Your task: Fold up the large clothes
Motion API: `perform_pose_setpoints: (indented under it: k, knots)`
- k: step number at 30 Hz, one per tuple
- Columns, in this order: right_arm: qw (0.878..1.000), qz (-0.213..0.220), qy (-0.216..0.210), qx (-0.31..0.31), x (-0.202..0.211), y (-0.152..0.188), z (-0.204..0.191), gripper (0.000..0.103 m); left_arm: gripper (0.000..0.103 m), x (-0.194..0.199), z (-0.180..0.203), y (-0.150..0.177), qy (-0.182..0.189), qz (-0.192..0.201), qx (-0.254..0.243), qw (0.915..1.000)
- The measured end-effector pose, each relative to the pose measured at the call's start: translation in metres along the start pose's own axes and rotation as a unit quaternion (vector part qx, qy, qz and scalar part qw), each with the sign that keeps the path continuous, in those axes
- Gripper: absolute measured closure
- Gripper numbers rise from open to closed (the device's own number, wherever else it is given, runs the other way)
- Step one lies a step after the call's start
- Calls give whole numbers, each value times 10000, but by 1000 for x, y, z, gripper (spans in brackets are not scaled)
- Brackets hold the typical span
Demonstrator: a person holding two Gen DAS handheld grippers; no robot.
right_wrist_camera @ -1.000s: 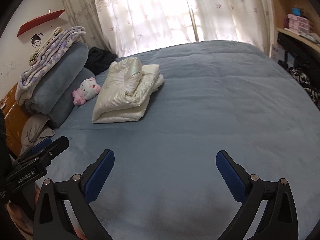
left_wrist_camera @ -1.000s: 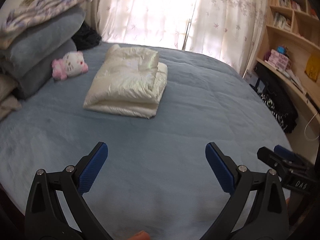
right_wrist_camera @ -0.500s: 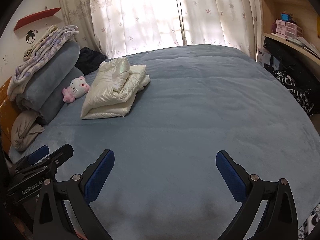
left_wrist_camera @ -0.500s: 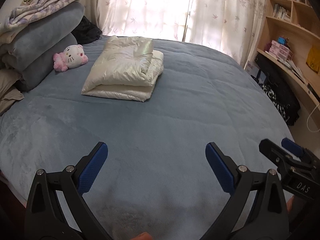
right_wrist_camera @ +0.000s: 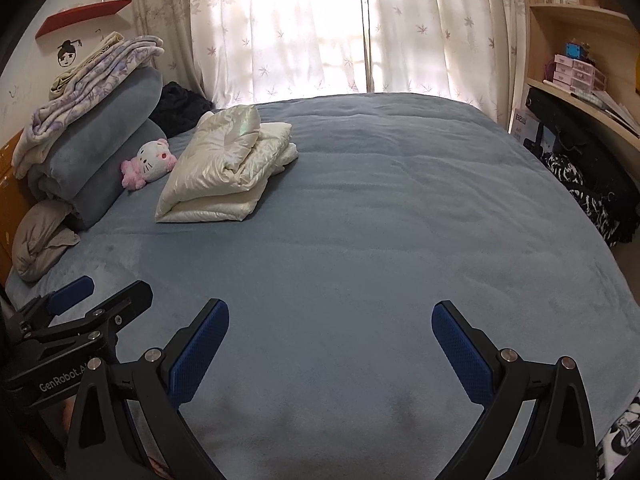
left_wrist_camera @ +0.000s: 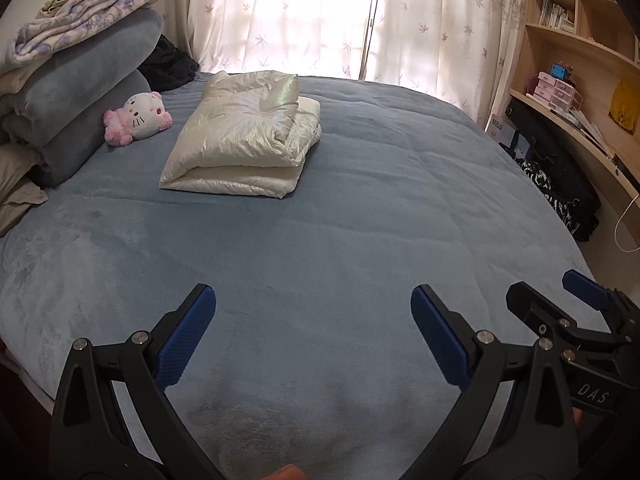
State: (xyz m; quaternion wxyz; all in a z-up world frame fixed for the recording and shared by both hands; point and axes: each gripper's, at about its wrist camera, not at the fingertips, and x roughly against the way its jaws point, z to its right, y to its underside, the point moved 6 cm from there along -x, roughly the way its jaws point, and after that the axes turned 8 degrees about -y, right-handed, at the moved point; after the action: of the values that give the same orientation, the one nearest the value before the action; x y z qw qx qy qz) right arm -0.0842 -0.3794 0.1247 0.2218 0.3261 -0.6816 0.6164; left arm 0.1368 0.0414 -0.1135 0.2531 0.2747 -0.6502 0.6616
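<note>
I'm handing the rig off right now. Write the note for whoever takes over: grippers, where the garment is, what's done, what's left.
Left hand-held gripper: open, empty, over the near part of the blue plush bedspread.
Right hand-held gripper: open, empty, over the same near stretch of bedspread.
Garment: the shiny cream puffy jacket lies folded in a compact stack on the far left of the bed, beside the pink-and-white plush cat toy. Neither gripper touches it.
Done: the jacket looks fully folded.
Left: probably nothing on this garment; no other unfolded garment lies on the bedspread.
</note>
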Motion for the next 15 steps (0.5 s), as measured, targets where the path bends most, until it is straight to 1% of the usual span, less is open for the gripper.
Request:
perform_pose_setpoints:
  k: [10,15]
  knots:
    - [9999,-123,-92,2,-14,-2,1,1,6,-5,-1,-2,-77,-28,12,10000]
    - [9999,-126,-49,-24,-21,-3,2,1,6,-9,0,0,-86,-80,-14,9999]
